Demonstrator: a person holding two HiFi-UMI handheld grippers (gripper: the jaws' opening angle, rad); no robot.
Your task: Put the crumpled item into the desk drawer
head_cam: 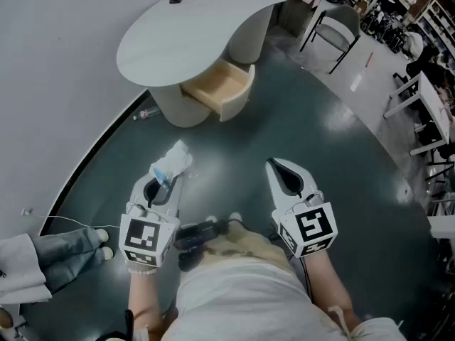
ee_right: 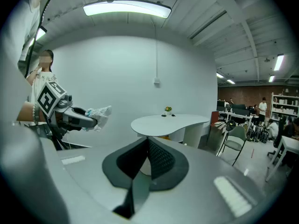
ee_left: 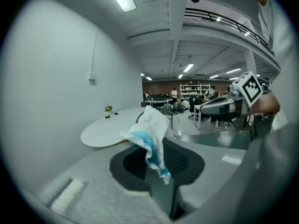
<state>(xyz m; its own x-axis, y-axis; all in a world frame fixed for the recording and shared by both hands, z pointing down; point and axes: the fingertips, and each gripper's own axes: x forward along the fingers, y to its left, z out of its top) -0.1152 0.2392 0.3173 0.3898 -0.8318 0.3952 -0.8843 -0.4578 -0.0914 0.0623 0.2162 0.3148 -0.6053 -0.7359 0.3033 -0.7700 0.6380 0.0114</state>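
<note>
The crumpled item (head_cam: 173, 163) is white with pale blue patches, scrunched and ragged. It is pinched at the tip of my left gripper (head_cam: 168, 180), jaws closed on its lower part. Most of it stands up and out past them, clear of the floor. The desk drawer (head_cam: 220, 85) has pale wood inside and a white curved front. It stands pulled open from the rounded pedestal under the white worktop (head_cam: 192, 34). Item and drawer are well apart.

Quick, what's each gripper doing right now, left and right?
Left gripper: closed on the crumpled paper.
Right gripper: closed, holding nothing.
</note>
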